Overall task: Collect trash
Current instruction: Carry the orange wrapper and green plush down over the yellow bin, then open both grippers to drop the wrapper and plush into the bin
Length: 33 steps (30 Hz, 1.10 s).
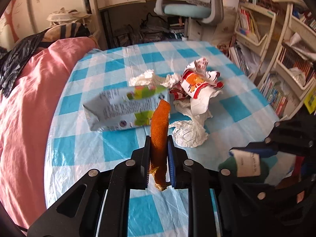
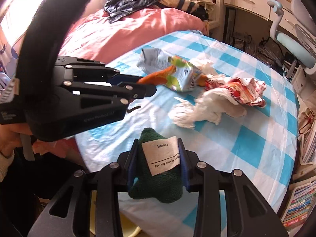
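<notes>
Left wrist view: the left hand-held gripper [image 1: 159, 148] pinches an orange peel strip [image 1: 159, 126] above the checked surface [image 1: 79, 150]; lifting straight up should keep it clear of the flattened carton [image 1: 122, 108], whose print is too small to read, and the crumpled tissues [image 1: 189, 132]. Right wrist view: the right hand-held gripper [image 2: 158, 158] clamps a green plush piece [image 2: 158, 185]; its tag [image 2: 163, 154] reads "Name:" and "for my lovely…".

One carton [image 1: 120, 108], one orange peel [image 1: 159, 130], one green plush [image 2: 158, 173], one red wrapper [image 1: 199, 81]
</notes>
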Each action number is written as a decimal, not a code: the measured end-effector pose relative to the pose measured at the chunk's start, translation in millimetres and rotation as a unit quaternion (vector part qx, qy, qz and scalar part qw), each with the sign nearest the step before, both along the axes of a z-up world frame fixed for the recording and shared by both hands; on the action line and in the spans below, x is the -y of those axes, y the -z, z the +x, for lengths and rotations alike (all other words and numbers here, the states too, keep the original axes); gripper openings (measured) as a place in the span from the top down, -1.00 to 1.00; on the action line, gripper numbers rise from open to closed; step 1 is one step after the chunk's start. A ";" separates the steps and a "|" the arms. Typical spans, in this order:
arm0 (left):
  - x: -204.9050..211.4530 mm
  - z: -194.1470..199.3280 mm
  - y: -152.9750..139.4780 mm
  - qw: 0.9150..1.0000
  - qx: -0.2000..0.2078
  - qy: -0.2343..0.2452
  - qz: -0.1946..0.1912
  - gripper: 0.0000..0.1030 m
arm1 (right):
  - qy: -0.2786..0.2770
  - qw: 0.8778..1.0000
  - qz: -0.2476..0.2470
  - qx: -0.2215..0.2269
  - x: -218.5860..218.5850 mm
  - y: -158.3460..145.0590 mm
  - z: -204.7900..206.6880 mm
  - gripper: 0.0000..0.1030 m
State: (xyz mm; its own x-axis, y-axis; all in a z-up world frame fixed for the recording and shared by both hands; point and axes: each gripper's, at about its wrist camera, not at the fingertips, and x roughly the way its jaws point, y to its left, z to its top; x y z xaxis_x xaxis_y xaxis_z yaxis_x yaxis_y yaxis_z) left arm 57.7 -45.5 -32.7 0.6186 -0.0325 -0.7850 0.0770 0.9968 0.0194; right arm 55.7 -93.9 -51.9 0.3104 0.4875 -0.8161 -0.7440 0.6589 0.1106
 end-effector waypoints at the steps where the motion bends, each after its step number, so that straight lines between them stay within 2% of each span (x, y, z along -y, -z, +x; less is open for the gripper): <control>1: -2.0 -5.4 -3.9 1.000 0.004 -0.003 -0.004 0.71 | -0.004 1.000 0.002 0.000 -3.2 -1.2 -5.1 0.28; 12: -25.5 -58.1 -29.8 0.998 0.033 -0.036 -0.034 0.71 | -0.037 0.999 0.030 -0.017 -22.2 -0.2 -53.0 0.28; 21: -32.5 -93.6 -34.9 0.997 0.041 -0.052 -0.051 0.71 | -0.063 0.997 0.035 -0.042 -34.3 11.6 -100.2 0.25; 24: -32.3 -103.5 -32.8 0.996 0.039 -0.055 -0.053 0.71 | -0.067 0.996 0.023 -0.057 -36.1 18.2 -109.1 0.10; 26: -31.0 -110.9 -30.2 0.996 0.036 -0.057 -0.054 0.71 | -0.063 0.996 0.020 -0.056 -34.4 18.9 -114.6 -0.09; 28: -29.5 -118.8 -26.2 0.996 0.030 -0.059 -0.057 0.71 | -0.053 0.997 0.026 -0.051 -28.2 14.9 -120.3 -0.16; 33: -24.7 -138.1 -14.1 0.996 0.007 -0.063 -0.064 0.71 | 0.010 0.998 0.060 -0.018 -0.7 -5.0 -124.5 -0.35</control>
